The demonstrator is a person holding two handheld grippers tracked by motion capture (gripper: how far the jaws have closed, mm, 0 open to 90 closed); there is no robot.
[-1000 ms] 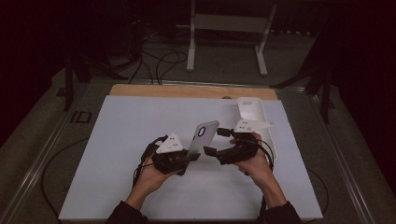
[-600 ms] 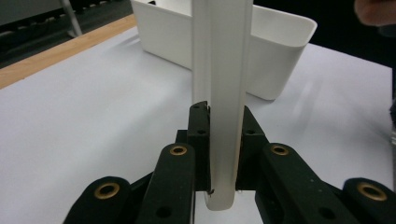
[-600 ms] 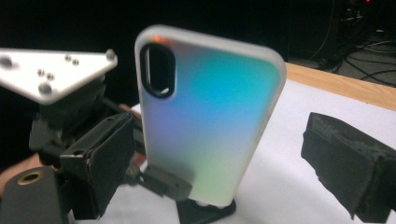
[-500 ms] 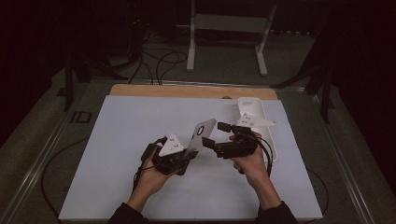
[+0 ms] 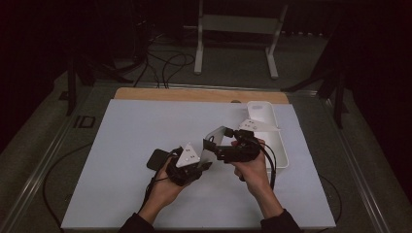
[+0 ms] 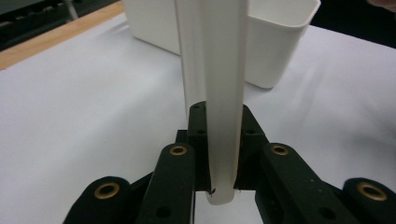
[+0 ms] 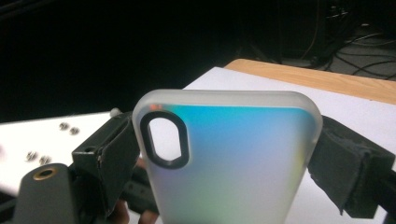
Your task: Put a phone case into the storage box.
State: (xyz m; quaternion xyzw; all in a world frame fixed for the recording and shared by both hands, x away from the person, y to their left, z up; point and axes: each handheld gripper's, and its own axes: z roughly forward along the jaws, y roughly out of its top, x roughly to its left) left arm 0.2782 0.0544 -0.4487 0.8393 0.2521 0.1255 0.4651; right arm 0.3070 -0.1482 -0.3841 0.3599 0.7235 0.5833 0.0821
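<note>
Translucent frosted-white plastic phone case (image 7: 229, 163): its back carries an iridescent sheen running from cyan through violet to pale green and yellow, with a black-rimmed oblong camera opening (image 7: 166, 140) (a small orange glint sits at the corner above it). Seen edge-on, the case (image 6: 219, 93) reads plain milky white. Left tool (image 6: 219, 154): matt black links with brass-coloured rivets. Right tool (image 7: 229, 154): black pads of dull, fibrous look. White rectangular plastic bin (image 5: 272, 131). Bench (image 5: 126, 145): pale bluish-white sheet, with a light wooden strip (image 5: 194, 94) along the far edge. Flat black object (image 5: 156, 158) beside the left hand.
</note>
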